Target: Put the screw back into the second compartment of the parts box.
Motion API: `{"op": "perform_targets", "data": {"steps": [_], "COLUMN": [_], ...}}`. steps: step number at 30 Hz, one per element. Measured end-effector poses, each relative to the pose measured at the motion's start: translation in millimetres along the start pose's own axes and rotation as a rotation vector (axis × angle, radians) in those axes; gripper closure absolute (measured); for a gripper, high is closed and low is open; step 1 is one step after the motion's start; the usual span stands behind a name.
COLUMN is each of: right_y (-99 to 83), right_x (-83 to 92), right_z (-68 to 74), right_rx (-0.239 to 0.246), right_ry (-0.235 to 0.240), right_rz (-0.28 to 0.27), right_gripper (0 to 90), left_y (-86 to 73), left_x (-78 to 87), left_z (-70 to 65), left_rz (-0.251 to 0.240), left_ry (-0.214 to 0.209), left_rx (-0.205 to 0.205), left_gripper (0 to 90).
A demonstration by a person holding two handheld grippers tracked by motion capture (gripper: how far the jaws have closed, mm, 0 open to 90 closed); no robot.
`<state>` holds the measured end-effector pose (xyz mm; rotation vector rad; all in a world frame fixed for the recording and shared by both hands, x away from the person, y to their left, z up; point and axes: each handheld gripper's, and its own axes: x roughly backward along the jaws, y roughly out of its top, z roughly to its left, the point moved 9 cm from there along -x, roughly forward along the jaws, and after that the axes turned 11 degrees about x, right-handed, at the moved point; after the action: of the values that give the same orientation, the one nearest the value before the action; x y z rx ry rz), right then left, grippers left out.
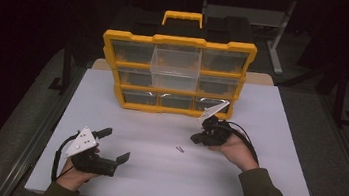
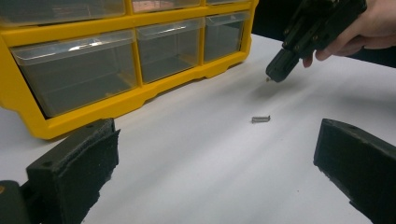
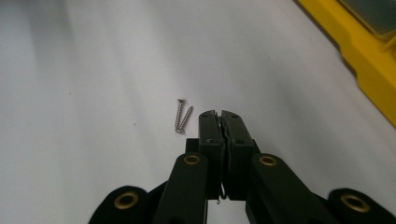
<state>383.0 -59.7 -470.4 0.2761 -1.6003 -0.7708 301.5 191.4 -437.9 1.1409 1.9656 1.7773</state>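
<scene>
My right gripper (image 1: 195,139) hovers just above the white table (image 1: 266,154), in front of the yellow drawer organizer (image 1: 179,41). Its jaws are pressed together (image 3: 219,116). In the left gripper view a tiny metal tip pokes out under the right gripper (image 2: 275,73), which looks like a small screw pinched there. Two screws (image 3: 182,115) lie side by side on the table just left of those jaws, seen as the screws (image 1: 180,149) in the high view. My left gripper (image 1: 115,144) rests at the near left, its jaws wide apart (image 2: 215,158) with nothing between them.
The organizer has three rows of clear drawers (image 2: 74,70). Its top middle drawer (image 1: 175,63) is pulled out toward me. A yellow carry handle (image 1: 183,16) sits on top. Dark floor and table legs surround the white board.
</scene>
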Motion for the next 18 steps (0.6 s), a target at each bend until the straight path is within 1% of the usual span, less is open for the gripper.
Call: {"op": "perform_targets", "data": {"steps": [4,6,9,10,12,13,14,15,17,18], "right_y": [2.5,4.1,7.0,8.1,7.5,7.5,10.1,9.9,10.5,10.9], "right_x": [7.0,10.6,16.6,18.0,20.8,20.8,26.1,27.3,28.8,30.4], "right_z": [-1.8,-2.0,-2.0,-0.5,-3.1,-3.1,-2.7,-4.7,-4.4,-5.0], "right_rx": [0.003,-0.003,-0.009,-0.022,-0.009,-0.009,-0.021,-0.005,-0.007,-0.001], "right_ry": [-0.003,0.004,0.013,0.022,0.017,0.017,0.026,0.019,0.022,0.019], "right_rz": [-0.013,-0.022,-0.038,-0.045,-0.041,-0.041,-0.051,-0.048,-0.048,-0.048], "right_gripper": [86.9,86.9,86.9,86.9,86.9,86.9,86.9,86.9,86.9,86.9], "left_y": [1.2,1.7,1.3,1.1,0.7,0.7,1.7,1.9,1.9,2.2], "left_x": [1.3,1.2,0.7,0.3,0.7,0.7,1.2,1.3,1.4,1.5], "left_z": [1.0,1.0,1.0,0.2,0.4,0.4,0.7,0.9,0.9,1.1], "left_rz": [-0.008,-0.012,-0.005,-0.007,-0.004,-0.004,-0.012,-0.015,-0.015,-0.016], "left_ry": [0.002,0.001,0.001,-0.001,0.000,0.000,0.000,0.000,0.000,0.002], "left_rx": [0.005,0.006,0.000,0.008,0.002,0.002,0.004,0.004,0.006,0.004], "left_gripper": [0.0,0.0,0.0,0.0,0.0,0.0,0.0,0.0,0.0,0.0]}}
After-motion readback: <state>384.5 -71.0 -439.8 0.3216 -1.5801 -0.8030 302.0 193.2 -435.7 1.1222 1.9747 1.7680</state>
